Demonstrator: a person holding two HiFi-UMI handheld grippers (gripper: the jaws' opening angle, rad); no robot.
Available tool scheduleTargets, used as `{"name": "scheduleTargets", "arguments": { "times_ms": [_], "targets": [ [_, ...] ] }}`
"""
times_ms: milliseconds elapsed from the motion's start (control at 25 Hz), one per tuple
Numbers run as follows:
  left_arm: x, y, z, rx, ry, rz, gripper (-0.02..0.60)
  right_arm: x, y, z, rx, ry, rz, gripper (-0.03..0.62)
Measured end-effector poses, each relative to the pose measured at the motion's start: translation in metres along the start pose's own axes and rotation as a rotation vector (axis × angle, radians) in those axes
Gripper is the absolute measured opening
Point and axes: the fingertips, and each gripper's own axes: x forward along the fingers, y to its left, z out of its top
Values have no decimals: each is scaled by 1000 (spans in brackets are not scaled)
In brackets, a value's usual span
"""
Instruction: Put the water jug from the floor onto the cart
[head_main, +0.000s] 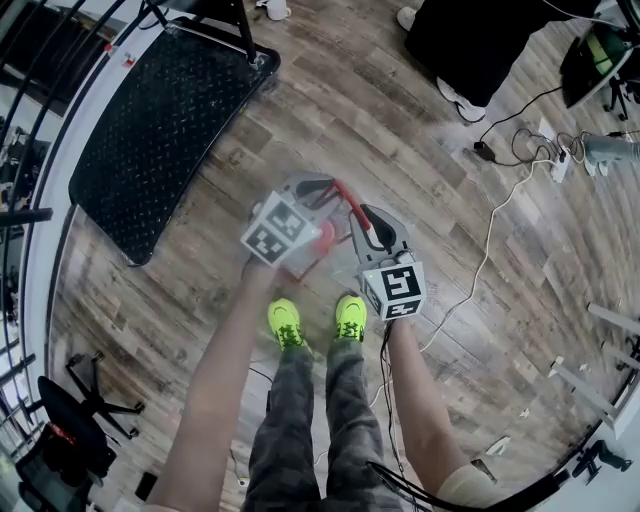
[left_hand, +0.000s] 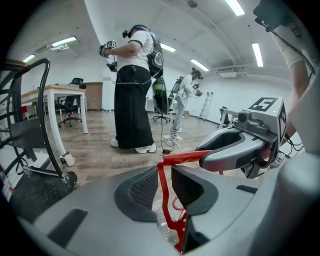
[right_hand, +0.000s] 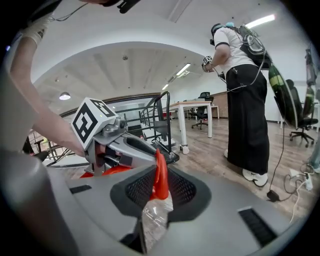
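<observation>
Clamping the left tool (left_hand: 162, 187) on the upright bar of the red handle (left_hand: 182, 157), with that bar caught between the two ribbed pads. Clamping the right tool (right_hand: 160, 187) on the same handle as well, along with a fold of clear plastic just below it. Holding one water jug (head_main: 306, 257) in this way between the two tools, lifted off the floor (head_main: 420, 150) and hanging just ahead of two yellow-green shoes (head_main: 285, 322). Pointing the two tools in toward each other, close together, each showing its one marker cube in the other's gripper view. Holding the jug well apart from the one cart (head_main: 160, 130), a black diamond-plate platform with a dark tube push-handle, standing on the floor at the upper left of the head view. Sharing the room with two other people, one in a long black skirt (left_hand: 132, 100) and one bent forward farther back (left_hand: 185, 97), plus one pale table (left_hand: 55, 91) on white legs.
</observation>
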Motion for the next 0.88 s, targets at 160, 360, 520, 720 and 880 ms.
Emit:
{"name": "scheduleTargets", "arguments": {
  "times_ms": [160,360,520,720,880],
  "targets": [
    [-5,5,-1,-13,-30,46,83,5,2,1,-9,13,19,71],
    [-21,10,1,-16,-49,112,61,5,15,10,27,18,47,71],
    [-39,13,12,-33,-68,167,46,3,27,23,54,12,63,71],
    [-67,29,39,-25,-115,267,43,6,35,61,103,-14,76,74],
    [-91,40,71,2,-152,324,38,5,40,100,126,-42,85,77]
  ]
}}
